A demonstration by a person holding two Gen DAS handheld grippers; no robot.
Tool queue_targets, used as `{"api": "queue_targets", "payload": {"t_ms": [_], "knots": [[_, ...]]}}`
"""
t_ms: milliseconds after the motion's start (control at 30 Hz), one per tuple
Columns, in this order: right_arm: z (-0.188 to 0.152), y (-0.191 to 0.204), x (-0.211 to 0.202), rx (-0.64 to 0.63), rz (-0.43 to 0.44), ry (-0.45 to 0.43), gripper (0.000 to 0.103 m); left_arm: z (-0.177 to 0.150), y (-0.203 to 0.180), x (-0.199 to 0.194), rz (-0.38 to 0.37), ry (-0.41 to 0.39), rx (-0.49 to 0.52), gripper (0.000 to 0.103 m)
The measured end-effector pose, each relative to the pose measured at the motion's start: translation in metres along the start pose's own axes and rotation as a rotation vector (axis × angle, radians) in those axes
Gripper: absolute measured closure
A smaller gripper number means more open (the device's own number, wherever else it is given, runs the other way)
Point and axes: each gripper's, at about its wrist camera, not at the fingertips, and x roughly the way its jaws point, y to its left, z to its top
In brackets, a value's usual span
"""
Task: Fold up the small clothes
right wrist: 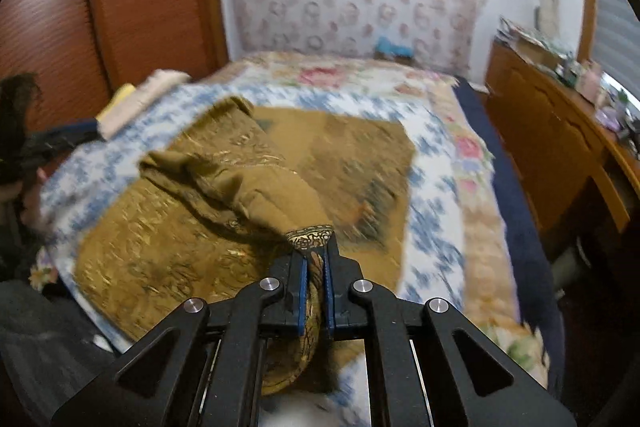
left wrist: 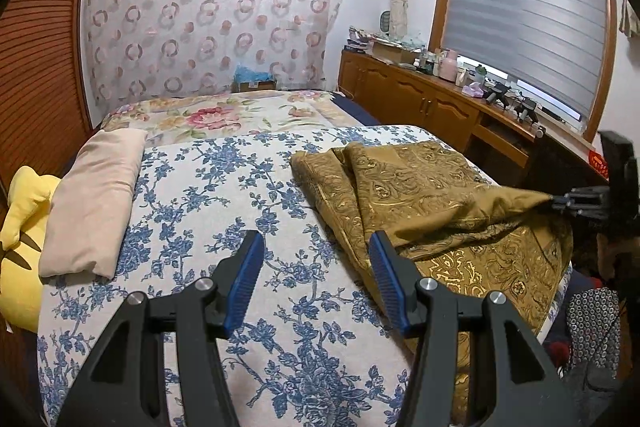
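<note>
The right gripper [right wrist: 316, 263] pinched a corner of the gold cloth [right wrist: 224, 195], which lay ahead on the bed [right wrist: 436, 187]; the left gripper [left wrist: 316, 259] stood spread, empty. Carrying that corner straight across, keeping the edge taut, should give a clean fold.

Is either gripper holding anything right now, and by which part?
The right gripper is shut on the gold patterned cloth, pinching a bunched edge with a dark patterned trim. The left gripper is open and holds nothing.
</note>
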Motion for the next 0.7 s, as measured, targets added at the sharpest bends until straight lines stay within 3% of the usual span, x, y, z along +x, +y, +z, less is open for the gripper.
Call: {"api": "queue_targets", "payload": {"t_ms": [100,233,300,367,700], "knots": [[-0.009,-0.004,0.006,0.015,-0.006,0.026,0.097,0.001,0.000,0.002,0.002,0.004,0.000,0.049],[-0.008,-0.002,0.006,0.007,-0.029,0.015,0.085,0.000,-0.001,0.002,0.005,0.006,0.002,0.049],[-0.005,-0.001,0.001,-0.004,-0.033,0.000,0.078,0.000,-0.001,0.002,0.005,0.003,0.000,0.049],[0.003,0.004,-0.004,-0.018,-0.034,-0.015,0.060,0.000,-0.001,0.002,0.005,0.004,-0.001,0.049],[0.043,0.040,0.015,-0.105,0.034,-0.047,0.047,-0.003,0.001,0.002,0.008,0.010,-0.007,0.049]]}}
